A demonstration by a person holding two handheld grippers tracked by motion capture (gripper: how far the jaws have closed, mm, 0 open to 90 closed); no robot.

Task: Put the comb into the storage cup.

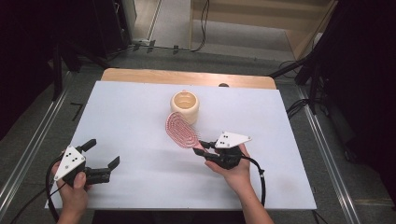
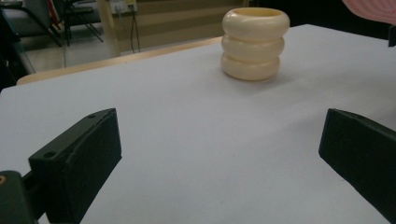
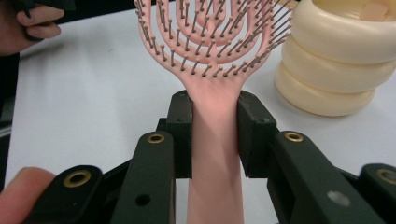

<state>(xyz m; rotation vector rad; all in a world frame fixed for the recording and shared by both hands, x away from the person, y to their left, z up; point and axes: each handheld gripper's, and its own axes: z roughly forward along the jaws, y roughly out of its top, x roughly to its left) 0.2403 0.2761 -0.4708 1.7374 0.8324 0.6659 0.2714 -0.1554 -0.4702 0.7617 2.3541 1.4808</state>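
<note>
A pink vented hairbrush [image 1: 180, 130] lies near the middle of the white table, bristles up, its head beside a cream ribbed cup [image 1: 185, 106]. My right gripper [image 1: 204, 150] is shut on the brush handle [image 3: 215, 140], with both jaws pressed against its sides just below the head [image 3: 210, 32]. The cup [image 3: 343, 65] stands close behind the brush head, at the right of the right gripper view. My left gripper [image 1: 102, 153] rests at the table's front left, open, with nothing between its jaws. In the left gripper view the cup [image 2: 254, 43] stands far ahead.
The white table top [image 1: 140, 121] has a wooden strip [image 1: 187, 77] along its far edge. Metal rails run on the floor at both sides. Cables trail from each gripper over the front edge. Dark stands and furniture surround the table.
</note>
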